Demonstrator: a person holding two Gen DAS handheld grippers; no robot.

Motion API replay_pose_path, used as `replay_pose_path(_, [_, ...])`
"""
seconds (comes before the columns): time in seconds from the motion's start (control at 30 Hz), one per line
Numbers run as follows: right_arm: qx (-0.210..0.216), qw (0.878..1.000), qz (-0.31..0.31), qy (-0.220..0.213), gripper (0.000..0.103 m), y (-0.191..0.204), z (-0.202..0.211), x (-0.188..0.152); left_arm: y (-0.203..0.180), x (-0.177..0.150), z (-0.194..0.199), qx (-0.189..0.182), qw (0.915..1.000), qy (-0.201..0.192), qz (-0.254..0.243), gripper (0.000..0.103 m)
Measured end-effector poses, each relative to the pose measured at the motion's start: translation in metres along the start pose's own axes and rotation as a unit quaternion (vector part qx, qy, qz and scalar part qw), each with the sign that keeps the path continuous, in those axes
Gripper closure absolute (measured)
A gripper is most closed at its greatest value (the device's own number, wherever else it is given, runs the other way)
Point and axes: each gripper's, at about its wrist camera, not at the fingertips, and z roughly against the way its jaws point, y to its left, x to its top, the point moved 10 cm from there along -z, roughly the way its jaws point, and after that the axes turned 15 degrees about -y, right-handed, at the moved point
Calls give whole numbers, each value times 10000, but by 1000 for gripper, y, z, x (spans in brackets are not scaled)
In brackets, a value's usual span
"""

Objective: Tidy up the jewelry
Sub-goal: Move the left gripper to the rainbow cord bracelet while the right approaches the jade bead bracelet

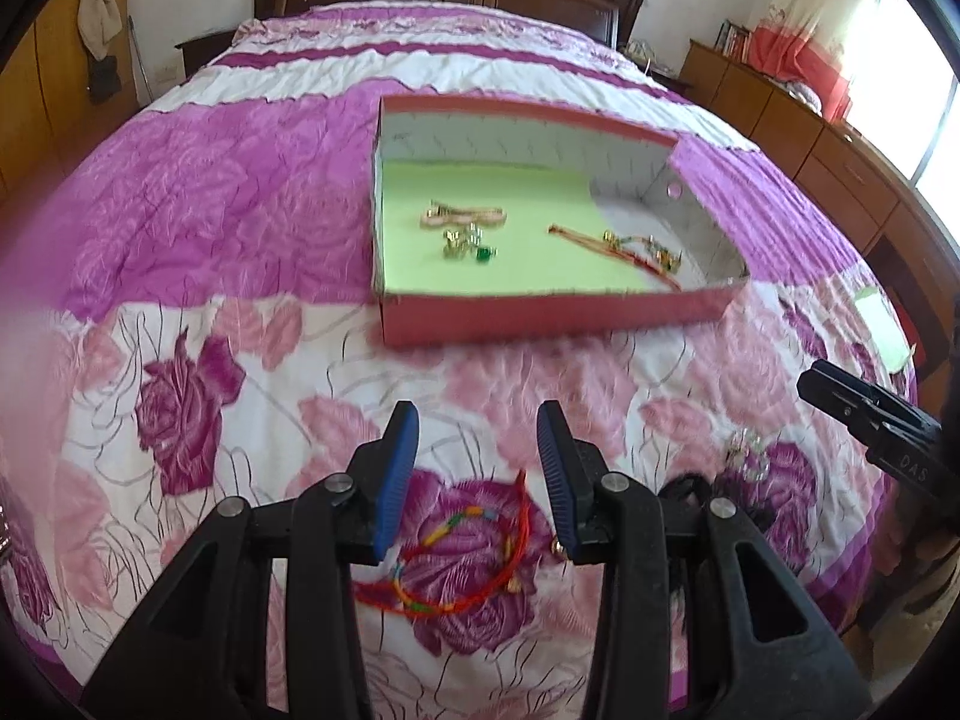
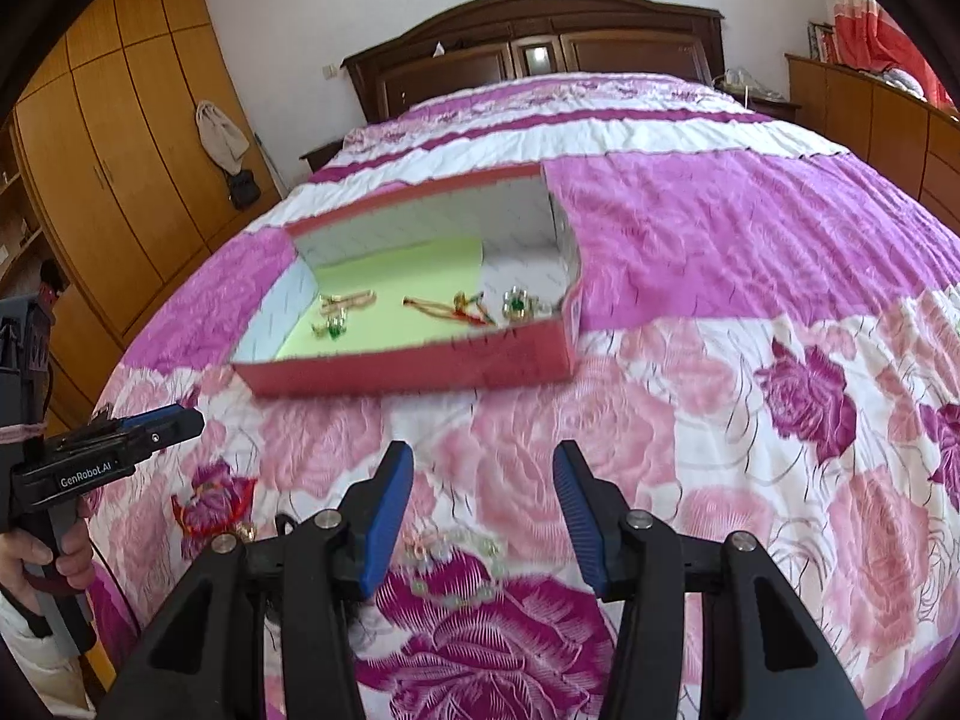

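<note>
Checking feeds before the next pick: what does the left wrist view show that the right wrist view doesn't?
Left wrist only: the red string bracelet sits directly below the open left gripper, and the window is visible at right. Right wrist only: a pale beaded bracelet below the open right gripper, the hand holding the other gripper, and the wardrobe. Both: the red box with jewelry on green lining, on the floral bedspread.

Floral bedspread point(image 1: 240, 192), dark headboard point(image 2: 540, 54), wooden wardrobe point(image 2: 120, 138)
</note>
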Motion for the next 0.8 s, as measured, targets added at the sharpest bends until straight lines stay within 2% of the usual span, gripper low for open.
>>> replay_pose_path(0.53, [-53,9975,-19,706,51,-7,-9,-51,13,-43,-3,112,9988,472,-88,70])
replay_pose_path(0.7, [-100,9969,-4,787,51,-9,-14,-58,19,-55,-8,133,9981,595,-20,71])
replay_pose_path(0.8, [-120,9967,71,801,51,-9,-16,-60,18,-59,-11,148,9981,581,-146,71])
